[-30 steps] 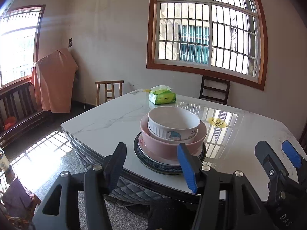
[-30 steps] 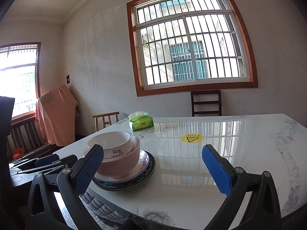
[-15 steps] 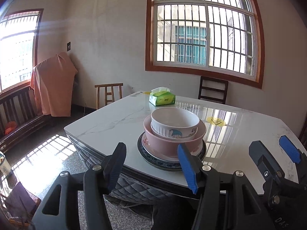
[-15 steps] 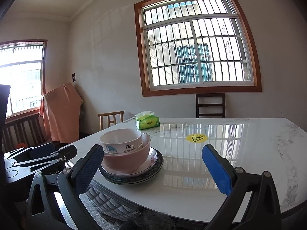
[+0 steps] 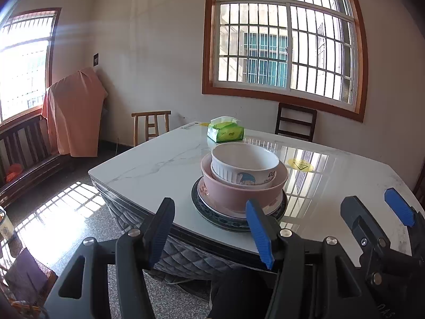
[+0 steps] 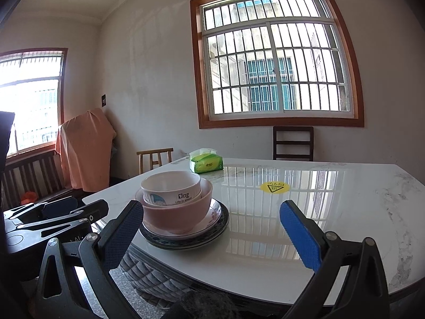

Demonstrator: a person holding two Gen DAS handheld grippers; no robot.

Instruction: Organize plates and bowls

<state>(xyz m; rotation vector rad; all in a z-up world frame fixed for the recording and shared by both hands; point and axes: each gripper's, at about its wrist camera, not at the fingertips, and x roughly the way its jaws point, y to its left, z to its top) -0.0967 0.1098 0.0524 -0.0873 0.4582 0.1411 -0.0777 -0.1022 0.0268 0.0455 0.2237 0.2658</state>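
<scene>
A white bowl [image 5: 244,164] with a cartoon print sits inside a pink bowl [image 5: 239,191], which rests on a white plate [image 5: 273,207] on a dark blue-rimmed plate [image 5: 239,222], near the front edge of the marble table [image 5: 148,170]. The stack also shows in the right wrist view: white bowl [image 6: 172,188], pink bowl [image 6: 178,215], dark plate [image 6: 191,242]. My left gripper [image 5: 209,235] is open and empty, held back from the table edge before the stack. My right gripper [image 6: 212,234] is open and empty, to the right of the stack.
A green tissue pack [image 5: 225,131] lies at the table's far side, and a yellow sticker [image 5: 300,164] right of the stack. Wooden chairs [image 5: 151,126] stand behind the table. An orange cloth [image 5: 74,111] covers something by the bench at left.
Both grippers have drawn back and lower from the table. The stack looks farther off and has not moved. Both grippers stay open.
</scene>
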